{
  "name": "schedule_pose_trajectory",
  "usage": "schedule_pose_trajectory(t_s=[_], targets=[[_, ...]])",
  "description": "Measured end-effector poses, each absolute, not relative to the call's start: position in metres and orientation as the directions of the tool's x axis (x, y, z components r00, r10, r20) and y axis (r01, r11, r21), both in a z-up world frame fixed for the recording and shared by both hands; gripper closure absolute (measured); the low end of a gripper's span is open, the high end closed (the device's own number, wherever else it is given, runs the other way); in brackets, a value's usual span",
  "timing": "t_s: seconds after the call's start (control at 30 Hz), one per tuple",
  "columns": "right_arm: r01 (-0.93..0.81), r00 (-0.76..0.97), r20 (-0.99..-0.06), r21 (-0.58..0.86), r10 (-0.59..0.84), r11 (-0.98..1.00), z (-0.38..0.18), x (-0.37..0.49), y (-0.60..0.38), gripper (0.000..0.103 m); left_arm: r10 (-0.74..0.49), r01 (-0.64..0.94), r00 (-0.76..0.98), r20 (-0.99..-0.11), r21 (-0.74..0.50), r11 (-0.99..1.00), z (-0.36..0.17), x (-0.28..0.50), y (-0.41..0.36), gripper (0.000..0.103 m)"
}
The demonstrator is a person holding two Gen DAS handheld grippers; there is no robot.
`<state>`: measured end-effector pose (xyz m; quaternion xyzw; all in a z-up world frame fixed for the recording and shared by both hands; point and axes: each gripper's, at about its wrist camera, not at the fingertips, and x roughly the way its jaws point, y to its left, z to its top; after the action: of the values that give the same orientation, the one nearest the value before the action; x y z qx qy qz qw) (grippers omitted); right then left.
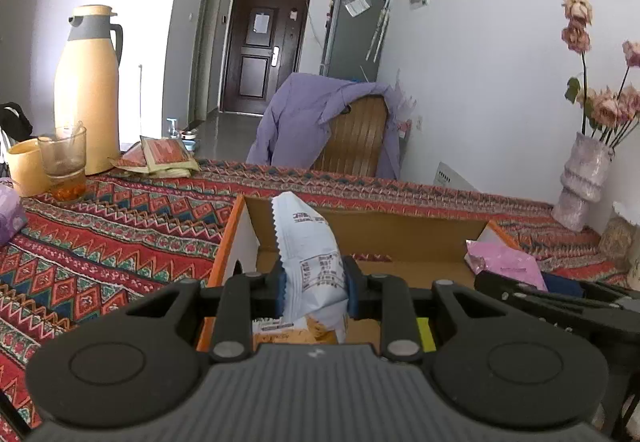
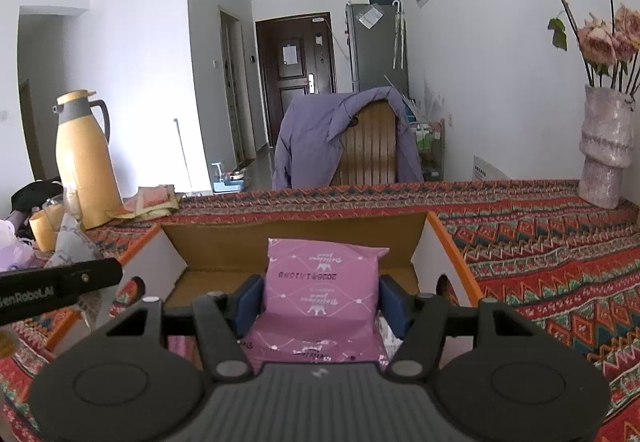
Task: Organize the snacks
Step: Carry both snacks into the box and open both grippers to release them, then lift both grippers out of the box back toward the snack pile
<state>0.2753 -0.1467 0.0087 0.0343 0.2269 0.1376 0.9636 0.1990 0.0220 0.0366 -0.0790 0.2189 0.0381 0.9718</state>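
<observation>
Loading step in hand: the left gripper [image 1: 314, 292] clamps a white printed snack packet [image 1: 310, 250] and the right gripper [image 2: 320, 302] a pink foil snack pouch [image 2: 322, 282], both over the open orange-edged cardboard box [image 2: 452, 238]; next, lowering and release seem required.

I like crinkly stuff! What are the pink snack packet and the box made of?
The pink snack packet looks like thin plastic film with a slight sheen: it creases where the right gripper squeezes it. The box looks like cardboard: matte brown inside, with white outer walls and orange edges.
</observation>
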Motion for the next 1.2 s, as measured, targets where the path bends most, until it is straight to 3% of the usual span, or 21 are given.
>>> schedule_pose_trajectory(t_s=[0.3, 0.43, 0.5, 0.6, 0.63, 0.73, 1.2], targets=[[-0.261, 0.836, -0.458, 0.149, 0.3, 0.954, -0.011, 0.282, -0.151, 0.041, 0.006, -0.07, 0.886, -0.464, -0.121, 0.99, 0.012, 0.207, 0.026, 0.076], [-0.265, 0.827, -0.474, 0.148, 0.303, 0.953, -0.014, 0.283, -0.151, 0.04, -0.005, -0.07, 0.881, -0.473, -0.14, 0.988, 0.009, 0.207, 0.03, 0.069], [-0.263, 0.83, -0.469, 0.152, 0.303, 0.953, -0.014, 0.282, -0.152, 0.039, -0.005, -0.071, 0.887, -0.461, -0.147, 0.987, 0.01, 0.204, 0.031, 0.057], [-0.259, 0.841, -0.446, 0.167, 0.307, 0.951, -0.011, 0.278, -0.156, 0.015, 0.006, -0.083, 0.903, -0.43, -0.16, 0.984, 0.014, 0.198, 0.033, 0.032], [-0.257, 0.845, -0.439, 0.167, 0.305, 0.952, -0.01, 0.277, -0.157, 0.009, 0.015, -0.09, 0.91, -0.413, -0.163, 0.982, 0.016, 0.195, 0.034, 0.019], [-0.25, 0.853, -0.426, 0.173, 0.302, 0.953, -0.008, 0.274, -0.16, 0.001, 0.063, -0.126, 0.933, -0.354, -0.158, 0.979, 0.022, 0.185, 0.034, 0.0], [-0.227, 0.866, -0.407, 0.194, 0.289, 0.954, -0.006, 0.272, -0.168, 0.0, 0.103, -0.167, 0.936, -0.337, -0.166, 0.972, 0.031, 0.176, 0.034, 0.0]])
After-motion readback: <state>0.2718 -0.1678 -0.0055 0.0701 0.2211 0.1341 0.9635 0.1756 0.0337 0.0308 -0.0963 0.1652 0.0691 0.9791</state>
